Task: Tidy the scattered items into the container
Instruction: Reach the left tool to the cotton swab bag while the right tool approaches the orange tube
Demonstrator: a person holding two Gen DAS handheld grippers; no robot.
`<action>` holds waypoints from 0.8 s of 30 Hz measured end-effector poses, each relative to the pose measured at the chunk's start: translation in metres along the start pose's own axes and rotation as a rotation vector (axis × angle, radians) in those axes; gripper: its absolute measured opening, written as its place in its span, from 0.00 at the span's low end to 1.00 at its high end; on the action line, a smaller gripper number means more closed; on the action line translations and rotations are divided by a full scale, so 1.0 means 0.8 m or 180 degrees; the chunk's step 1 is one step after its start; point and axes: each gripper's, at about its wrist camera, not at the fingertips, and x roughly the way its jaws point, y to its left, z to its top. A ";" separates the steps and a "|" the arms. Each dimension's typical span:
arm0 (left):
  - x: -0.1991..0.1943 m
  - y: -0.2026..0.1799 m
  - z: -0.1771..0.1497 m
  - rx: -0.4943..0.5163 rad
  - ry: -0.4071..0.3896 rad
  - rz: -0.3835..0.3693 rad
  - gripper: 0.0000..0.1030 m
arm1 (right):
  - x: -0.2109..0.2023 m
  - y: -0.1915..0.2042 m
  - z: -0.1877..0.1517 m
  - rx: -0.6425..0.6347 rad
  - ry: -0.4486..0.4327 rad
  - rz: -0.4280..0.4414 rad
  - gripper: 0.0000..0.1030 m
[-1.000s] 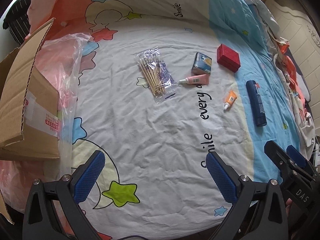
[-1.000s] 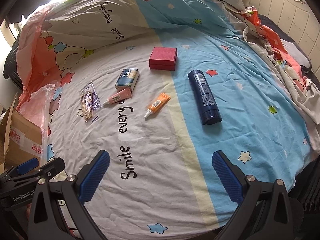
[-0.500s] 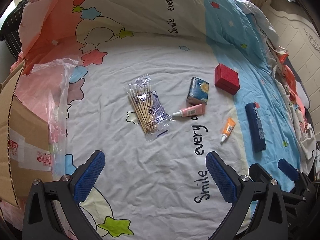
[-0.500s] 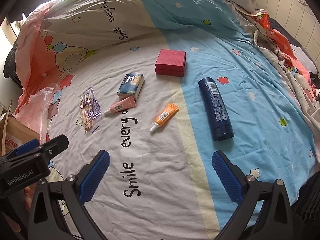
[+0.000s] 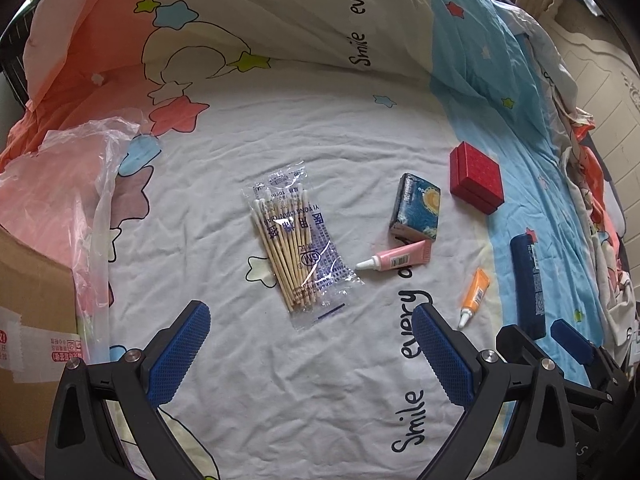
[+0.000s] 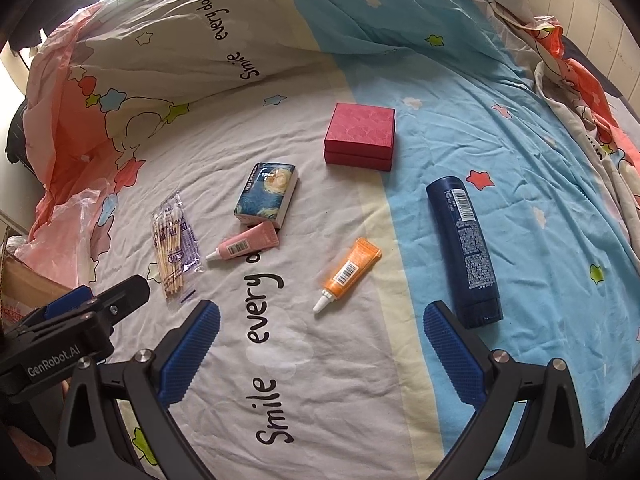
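Note:
Several items lie on the bedspread. A clear packet of cotton swabs (image 5: 296,240) (image 6: 174,242) lies just ahead of my left gripper (image 5: 310,350), which is open and empty. A pink tube (image 5: 396,260) (image 6: 244,246), a blue tissue pack (image 5: 418,212) (image 6: 268,194), a red box (image 5: 476,178) (image 6: 360,136), an orange tube (image 5: 474,296) (image 6: 348,272) and a dark blue bottle (image 5: 528,284) (image 6: 462,248) lie to the right. My right gripper (image 6: 320,348) is open and empty, just short of the orange tube. A cardboard box (image 5: 32,320) stands at the left.
A pink plastic bag (image 5: 60,184) lines the cardboard box's top at the bed's left edge. The quilt (image 6: 200,40) is bunched up at the back. Crumpled bedding (image 6: 580,80) lies along the right side by a white headboard.
Both grippers have moved forward over the bed toward the items, which now look larger and closer. The jaws stay open. No item has moved.

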 end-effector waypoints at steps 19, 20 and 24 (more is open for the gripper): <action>0.064 0.007 0.036 -0.0182 -0.0025 0.0081 1.00 | 0.059 -0.004 0.021 0.0107 0.0167 -0.0064 0.91; 0.066 0.008 0.037 -0.0197 -0.0021 0.0078 1.00 | 0.061 -0.004 0.021 0.0111 0.0175 -0.0075 0.91; 0.075 0.011 0.041 -0.0270 -0.0049 0.0172 1.00 | 0.070 -0.008 0.022 0.0160 0.0199 -0.0087 0.91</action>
